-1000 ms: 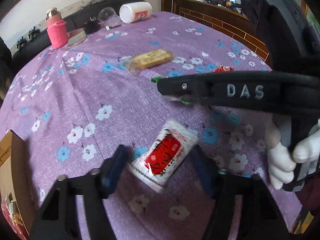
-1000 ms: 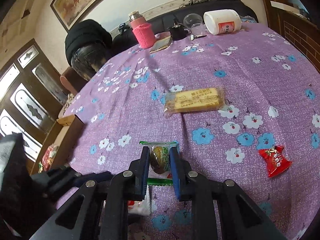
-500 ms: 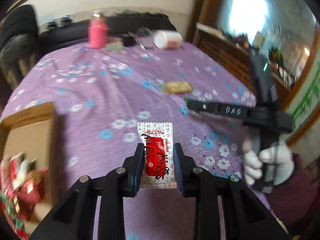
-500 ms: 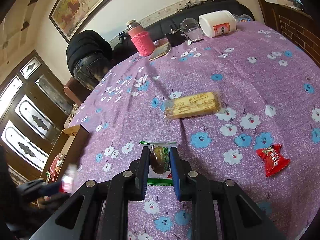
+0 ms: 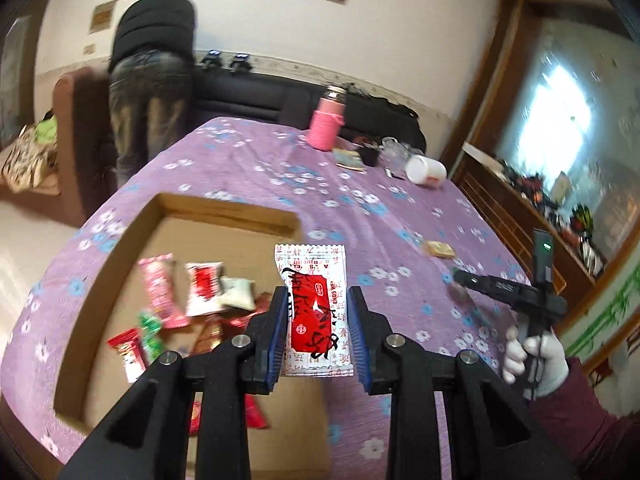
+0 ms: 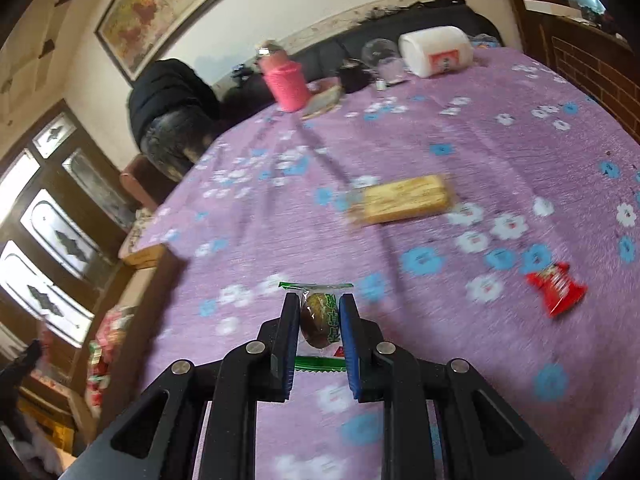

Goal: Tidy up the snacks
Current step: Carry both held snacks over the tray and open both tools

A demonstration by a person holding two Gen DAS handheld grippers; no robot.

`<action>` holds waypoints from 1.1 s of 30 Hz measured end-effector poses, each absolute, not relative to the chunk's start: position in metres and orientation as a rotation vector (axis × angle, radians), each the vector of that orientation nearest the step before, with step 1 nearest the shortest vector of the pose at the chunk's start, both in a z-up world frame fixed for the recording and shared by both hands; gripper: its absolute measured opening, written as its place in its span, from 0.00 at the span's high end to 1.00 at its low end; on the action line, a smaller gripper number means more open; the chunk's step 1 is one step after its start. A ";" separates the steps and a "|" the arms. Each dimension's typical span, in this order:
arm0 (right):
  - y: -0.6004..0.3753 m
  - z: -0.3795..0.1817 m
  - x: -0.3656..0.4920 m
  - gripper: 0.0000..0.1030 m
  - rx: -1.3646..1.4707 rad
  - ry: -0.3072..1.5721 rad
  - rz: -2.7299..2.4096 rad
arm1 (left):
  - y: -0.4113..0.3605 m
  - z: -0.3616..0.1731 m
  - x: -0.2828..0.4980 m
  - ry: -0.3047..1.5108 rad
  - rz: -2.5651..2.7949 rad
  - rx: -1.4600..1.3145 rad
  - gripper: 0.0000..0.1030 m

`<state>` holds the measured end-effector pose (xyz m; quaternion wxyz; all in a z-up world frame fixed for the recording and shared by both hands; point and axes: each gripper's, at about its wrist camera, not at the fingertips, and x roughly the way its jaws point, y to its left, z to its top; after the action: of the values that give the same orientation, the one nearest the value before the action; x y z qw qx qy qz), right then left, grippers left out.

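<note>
My left gripper (image 5: 318, 332) is shut on a white-and-red snack packet (image 5: 314, 308) and holds it in the air over the right part of an open cardboard box (image 5: 224, 212) that holds several snack packets (image 5: 200, 292). My right gripper (image 6: 319, 320) is shut on a green-edged clear packet with a brown snack (image 6: 318, 318), held above the purple flowered tablecloth (image 6: 460, 140). The right gripper also shows in the left wrist view (image 5: 460, 278), at the right. A yellow biscuit pack (image 6: 404, 200) and a small red packet (image 6: 556, 286) lie on the cloth.
At the far end of the table stand a pink flask (image 5: 326, 126), a white jar on its side (image 6: 436, 50), a glass (image 6: 380, 54) and small items. A person in dark clothes (image 5: 152, 76) bends over beyond the table. Wooden furniture (image 5: 516, 216) stands on the right.
My left gripper closed on the white-and-red packet, lifted it off the cloth and carried it left over the box. My right gripper stays shut on the green packet and has risen slightly.
</note>
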<state>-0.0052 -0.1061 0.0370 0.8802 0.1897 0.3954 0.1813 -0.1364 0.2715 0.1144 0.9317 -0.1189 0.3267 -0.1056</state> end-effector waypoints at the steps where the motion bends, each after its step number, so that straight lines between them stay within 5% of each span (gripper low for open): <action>1: -0.096 0.046 -0.013 0.79 0.389 0.815 0.405 | 0.278 0.112 -0.137 0.668 -0.209 -0.257 0.73; 15: 0.069 0.149 -0.019 0.78 0.297 0.793 0.779 | 0.344 0.118 -0.068 0.779 -0.112 -0.331 0.72; 27: 0.204 0.060 0.051 0.77 0.097 1.010 0.674 | 0.396 0.054 0.013 0.935 -0.046 -0.480 0.72; 33: 0.206 0.052 0.066 0.76 0.132 1.029 0.646 | 0.405 0.064 0.004 0.886 -0.093 -0.534 0.56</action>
<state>0.0662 0.2057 0.0520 0.8190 0.0621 0.4832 0.3032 0.0042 0.4050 0.0638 0.8682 -0.2552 0.4233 -0.0445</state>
